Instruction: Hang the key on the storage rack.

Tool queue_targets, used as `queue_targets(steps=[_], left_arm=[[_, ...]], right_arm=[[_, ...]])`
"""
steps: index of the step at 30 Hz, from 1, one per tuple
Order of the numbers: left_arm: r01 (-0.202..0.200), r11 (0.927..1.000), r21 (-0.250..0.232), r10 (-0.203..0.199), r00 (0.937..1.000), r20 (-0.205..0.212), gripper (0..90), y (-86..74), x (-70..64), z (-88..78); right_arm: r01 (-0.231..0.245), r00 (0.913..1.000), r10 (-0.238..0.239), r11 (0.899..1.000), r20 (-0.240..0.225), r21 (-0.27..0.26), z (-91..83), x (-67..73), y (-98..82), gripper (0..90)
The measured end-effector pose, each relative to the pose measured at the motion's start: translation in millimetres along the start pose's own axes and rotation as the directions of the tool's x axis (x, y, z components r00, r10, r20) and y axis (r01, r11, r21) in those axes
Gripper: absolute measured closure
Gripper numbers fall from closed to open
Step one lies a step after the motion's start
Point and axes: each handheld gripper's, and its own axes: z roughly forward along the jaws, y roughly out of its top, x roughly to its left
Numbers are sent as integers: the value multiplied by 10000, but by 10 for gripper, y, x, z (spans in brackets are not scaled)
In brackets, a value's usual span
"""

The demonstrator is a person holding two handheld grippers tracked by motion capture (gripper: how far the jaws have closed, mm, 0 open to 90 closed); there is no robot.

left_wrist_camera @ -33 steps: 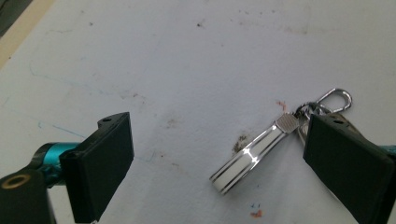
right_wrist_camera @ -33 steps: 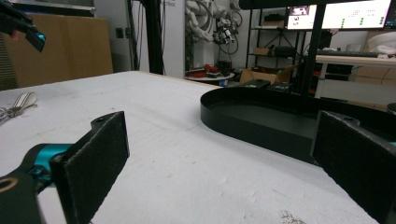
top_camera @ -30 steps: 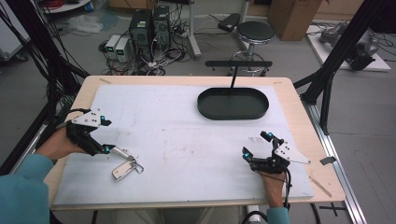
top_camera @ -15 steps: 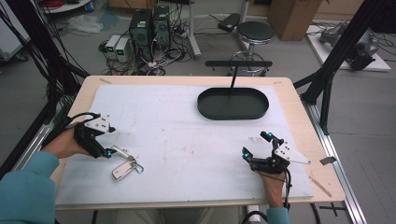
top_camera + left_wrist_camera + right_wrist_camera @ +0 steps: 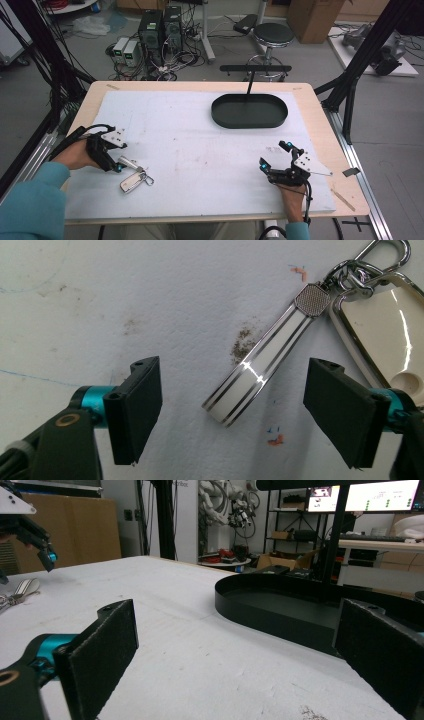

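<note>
Left gripper [image 5: 232,410] angled down, jaws closing (apart) astride key fob [image 5: 265,372], untouched

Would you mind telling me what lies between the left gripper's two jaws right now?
In the left gripper view, the white, chrome-edged key fob strap lies on the mat between the open jaws, touching neither; they have just been closing.

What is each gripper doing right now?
Left gripper: open, closing around the key fob strap, not yet touching.
Right gripper: open, empty.
</note>
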Motion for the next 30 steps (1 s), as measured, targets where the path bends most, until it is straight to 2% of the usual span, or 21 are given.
queue_targets(steps=[2, 9, 15, 20, 21, 25, 30], left_arm=[[143, 9999, -17, -143, 9999, 33, 270, -3, -5, 6], [187, 9997, 166, -191, 9994, 271, 337, -25, 6, 20], [18, 9998, 219, -29, 9988, 486, 407, -33, 26, 45], [-44, 9996, 272, 28, 9983, 590, 449, -40, 39, 59], [-66, 9996, 268, 48, 9979, 650, 460, -39, 38, 60], [-279, 9987, 435, 251, 9976, 639, 509, -30, 32, 76], [-204, 9991, 384, 179, 9979, 629, 570, -37, 31, 77]], right_arm=[[-32, 10000, 32, 10000, 3, -2, 0, 1, 0, 37], [-61, 10000, 61, 10000, -13, 10, -3, -2, 1, 37], [47, 10000, -47, 10000, 10, -62, 1, -10, 1, 37], [-108, 9999, 108, 9999, -3, 11, -5, 0, 0, 37], [22, 10000, -22, 10000, 25, -66, 0, -12, 0, 37], [-2, 10000, 2, 10000, 36, -46, -1, -8, 0, 37], [-71, 10000, 71, 10000, 22, -30, -1, -8, 0, 37]])
